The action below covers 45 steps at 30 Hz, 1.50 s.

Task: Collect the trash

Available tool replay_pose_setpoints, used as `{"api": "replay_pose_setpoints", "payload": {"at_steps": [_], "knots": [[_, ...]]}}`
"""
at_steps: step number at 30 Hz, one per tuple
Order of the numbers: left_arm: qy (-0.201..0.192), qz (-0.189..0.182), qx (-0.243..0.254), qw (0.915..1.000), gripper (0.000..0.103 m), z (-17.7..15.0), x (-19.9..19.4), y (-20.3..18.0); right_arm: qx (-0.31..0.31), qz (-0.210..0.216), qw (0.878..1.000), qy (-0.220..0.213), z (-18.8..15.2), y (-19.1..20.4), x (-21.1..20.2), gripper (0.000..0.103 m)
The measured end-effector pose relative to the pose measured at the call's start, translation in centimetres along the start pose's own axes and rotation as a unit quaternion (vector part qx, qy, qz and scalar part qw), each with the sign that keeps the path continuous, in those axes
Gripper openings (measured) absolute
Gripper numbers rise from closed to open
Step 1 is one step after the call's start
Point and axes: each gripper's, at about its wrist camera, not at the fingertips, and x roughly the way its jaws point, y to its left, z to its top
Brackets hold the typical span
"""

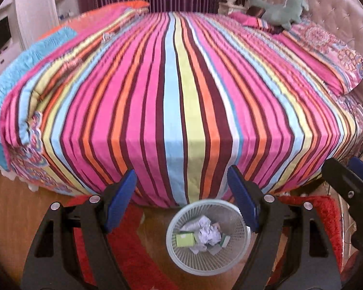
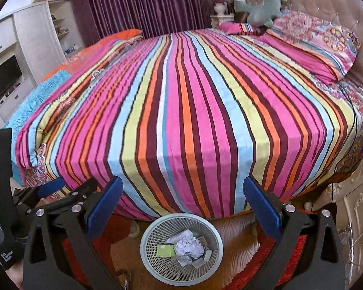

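Note:
A white mesh wastebasket (image 1: 239,253) stands on the floor at the foot of the bed and holds crumpled white paper (image 1: 207,233) and a green box (image 1: 185,239). It also shows in the right wrist view (image 2: 155,263), with the paper (image 2: 188,245) and green box (image 2: 165,250) inside. My left gripper (image 1: 181,195) is open and empty above the basket. My right gripper (image 2: 181,200) is open and empty above it too. The right gripper shows at the right edge of the left wrist view (image 1: 351,181), and the left gripper at the left of the right wrist view (image 2: 58,186).
A bed with a striped cover (image 1: 176,84) fills the view ahead. Patterned pillows (image 2: 314,41) and a teal plush toy (image 2: 261,7) lie by the tufted headboard. A red rug (image 1: 123,249) lies on the wooden floor. A TV unit (image 2: 4,77) stands at the left.

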Motion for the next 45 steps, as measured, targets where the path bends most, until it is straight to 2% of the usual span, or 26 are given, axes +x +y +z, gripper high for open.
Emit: {"api": "replay_pose_setpoints", "payload": {"at_steps": [10, 14, 19, 30, 45], "knots": [[-0.068, 0.011, 0.015, 0.9975, 0.076, 1.5, -5.0, -0.6, -0.006, 0.008, 0.999, -0.043, 1.3, 0.4, -3.2, 0.095], [-0.086, 0.001, 0.020, 0.9961, 0.076, 1.7, -6.3, -0.9, -0.005, 0.009, 0.999, -0.052, 1.6, 0.1, -4.0, 0.095], [-0.088, -0.024, 0.014, 0.9958, 0.076, 1.7, -6.6, -0.8, 0.000, 0.006, 0.998, -0.056, 2.1, -0.1, -4.6, 0.095], [-0.091, -0.009, 0.029, 0.9954, 0.076, 1.6, -6.7, -1.1, 0.004, 0.000, 0.998, -0.057, 2.2, -0.5, -4.8, 0.095], [-0.090, -0.011, 0.030, 0.9954, 0.076, 1.6, -6.8, -1.2, 0.008, 0.000, 0.999, -0.054, 2.2, -0.6, -4.9, 0.095]]}}
